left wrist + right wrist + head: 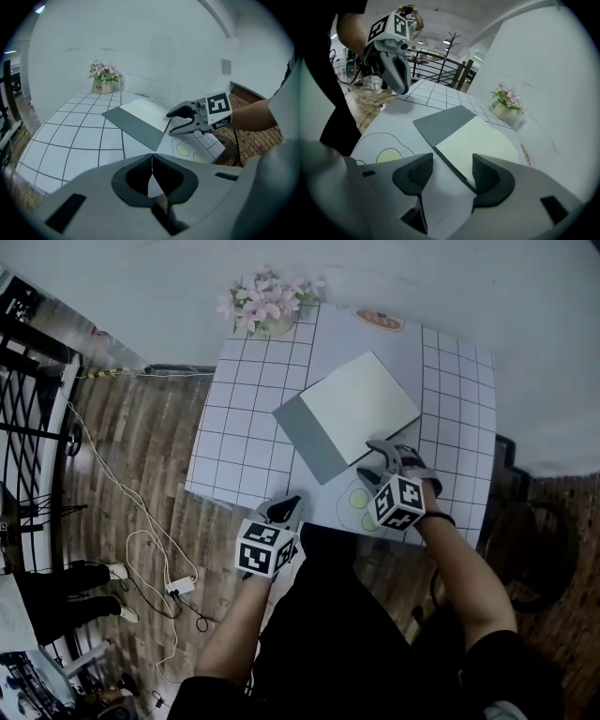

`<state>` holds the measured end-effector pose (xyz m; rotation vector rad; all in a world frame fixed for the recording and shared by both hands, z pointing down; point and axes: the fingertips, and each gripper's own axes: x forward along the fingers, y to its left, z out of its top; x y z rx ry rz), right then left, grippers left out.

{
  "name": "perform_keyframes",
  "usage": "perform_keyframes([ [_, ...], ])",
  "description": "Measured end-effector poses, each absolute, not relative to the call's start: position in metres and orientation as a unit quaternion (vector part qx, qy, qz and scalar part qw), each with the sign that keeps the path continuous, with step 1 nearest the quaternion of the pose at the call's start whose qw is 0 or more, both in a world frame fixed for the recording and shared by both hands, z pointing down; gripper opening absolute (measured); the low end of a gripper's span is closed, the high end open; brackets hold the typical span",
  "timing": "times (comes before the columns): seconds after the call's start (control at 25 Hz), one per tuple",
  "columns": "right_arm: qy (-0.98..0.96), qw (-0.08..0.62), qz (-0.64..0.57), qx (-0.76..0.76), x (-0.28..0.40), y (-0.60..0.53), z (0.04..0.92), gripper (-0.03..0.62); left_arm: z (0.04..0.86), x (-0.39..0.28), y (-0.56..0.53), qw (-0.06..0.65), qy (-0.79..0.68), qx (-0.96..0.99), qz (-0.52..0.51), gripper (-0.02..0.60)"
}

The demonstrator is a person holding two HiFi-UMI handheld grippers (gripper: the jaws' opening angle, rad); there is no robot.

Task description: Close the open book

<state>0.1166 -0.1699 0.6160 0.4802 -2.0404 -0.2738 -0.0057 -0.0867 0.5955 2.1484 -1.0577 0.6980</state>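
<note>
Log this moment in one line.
book open on table | right gripper open, book's near edge between jaws | left gripper shut, empty

Place: indoor workroom, lab or office type.
- Wood-plank floor (141, 427), plain white wall (281, 259).
- Table (244, 456) wore grid cloth; flower pot (267, 298) stood at far edge.
- Loose cables (141, 521) and power strip (181, 587) lay on floor.
- Black metal railing (436, 70), coat stand (452, 47) and ceiling lights (423, 42) showed behind.
- Bystander's legs (66, 592) were at side.

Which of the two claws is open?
The right claw, with its jaws wide apart at the near corner of the book. The left claw is shut, empty, and back by the near edge of the table, away from the book.
</note>
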Motion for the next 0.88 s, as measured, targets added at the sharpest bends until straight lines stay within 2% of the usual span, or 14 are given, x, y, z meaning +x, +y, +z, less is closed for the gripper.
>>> perform_keyframes([
  [0.32,-0.82,0.548,-0.135,0.099,0.099,-0.165,0.631,0.25,0.602,-0.016,-0.081,0.327,-0.41,0.811,0.26,0.009],
  [0.68,-0.821,0.559,-0.101,0.063,0.096,-0.174,0.632,0.249,0.599,-0.029,-0.078,0.329,-0.42,0.808,0.251,0.009],
  [0.8,-0.817,0.563,-0.103,0.063,0.095,-0.176,0.632,0.241,0.6,-0.034,-0.076,0.33,-0.424,0.805,0.251,0.009],
  [0.88,-0.814,0.565,-0.12,0.058,0.093,-0.174,0.632,0.196,0.6,-0.036,-0.073,0.331,-0.427,0.803,0.251,0.009],
])
